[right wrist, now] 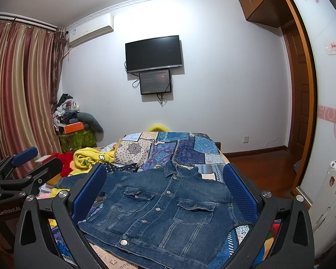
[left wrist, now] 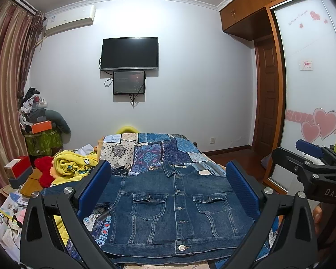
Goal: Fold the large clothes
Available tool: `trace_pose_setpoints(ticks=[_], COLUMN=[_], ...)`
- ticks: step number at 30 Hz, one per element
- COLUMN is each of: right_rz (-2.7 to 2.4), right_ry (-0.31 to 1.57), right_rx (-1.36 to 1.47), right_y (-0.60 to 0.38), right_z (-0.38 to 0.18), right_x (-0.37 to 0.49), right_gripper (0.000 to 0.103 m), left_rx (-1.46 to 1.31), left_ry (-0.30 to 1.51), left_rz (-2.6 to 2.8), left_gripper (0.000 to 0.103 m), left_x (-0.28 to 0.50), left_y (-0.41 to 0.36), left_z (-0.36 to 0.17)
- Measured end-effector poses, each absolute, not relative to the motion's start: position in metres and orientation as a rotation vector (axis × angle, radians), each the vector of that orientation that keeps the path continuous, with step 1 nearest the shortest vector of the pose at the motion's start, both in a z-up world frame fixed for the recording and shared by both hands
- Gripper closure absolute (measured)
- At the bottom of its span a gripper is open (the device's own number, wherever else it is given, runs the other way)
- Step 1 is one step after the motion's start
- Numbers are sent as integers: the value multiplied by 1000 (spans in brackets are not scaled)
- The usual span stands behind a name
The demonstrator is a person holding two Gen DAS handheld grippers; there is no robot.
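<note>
A blue denim jacket (left wrist: 174,210) lies flat, front up and buttoned, on the patchwork bedspread (left wrist: 154,152); its collar points away from me. It also shows in the right wrist view (right wrist: 163,213). Its left sleeve stretches out to the left; no right sleeve shows. My left gripper (left wrist: 168,179) is open and empty, held above the jacket with its blue pads either side of it. My right gripper (right wrist: 164,179) is open and empty too, above the jacket. Each gripper shows in the other's view, the right gripper (left wrist: 311,157) at the right edge and the left gripper (right wrist: 22,159) at the left edge.
A yellow blanket (left wrist: 71,168) and a red plush item (left wrist: 44,170) lie on the bed's left side. Boxes and papers (left wrist: 15,192) are heaped at the left. A pile of clutter (left wrist: 40,121) fills the far corner by the curtain. A wardrobe (left wrist: 313,89) stands at the right.
</note>
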State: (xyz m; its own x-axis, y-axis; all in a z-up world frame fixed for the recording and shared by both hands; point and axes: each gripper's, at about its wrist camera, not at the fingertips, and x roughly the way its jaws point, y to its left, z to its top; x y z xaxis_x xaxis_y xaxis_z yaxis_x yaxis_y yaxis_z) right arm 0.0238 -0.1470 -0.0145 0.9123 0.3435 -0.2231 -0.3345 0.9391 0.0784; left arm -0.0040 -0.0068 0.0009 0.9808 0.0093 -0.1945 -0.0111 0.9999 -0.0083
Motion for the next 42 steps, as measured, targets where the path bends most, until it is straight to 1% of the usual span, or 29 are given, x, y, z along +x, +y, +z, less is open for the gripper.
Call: trace_pose_setpoints(ticks=[42], right_rz=[349], right_ry=[238], right_rx=[37], right_y=[-147], right_z=[-14], right_x=[24], right_gripper=[0], left_rx=[-20], left_ry=[197], left_rz=[15], left_gripper=[0], left_x=[-1], left_y=[-6], left_z=[1])
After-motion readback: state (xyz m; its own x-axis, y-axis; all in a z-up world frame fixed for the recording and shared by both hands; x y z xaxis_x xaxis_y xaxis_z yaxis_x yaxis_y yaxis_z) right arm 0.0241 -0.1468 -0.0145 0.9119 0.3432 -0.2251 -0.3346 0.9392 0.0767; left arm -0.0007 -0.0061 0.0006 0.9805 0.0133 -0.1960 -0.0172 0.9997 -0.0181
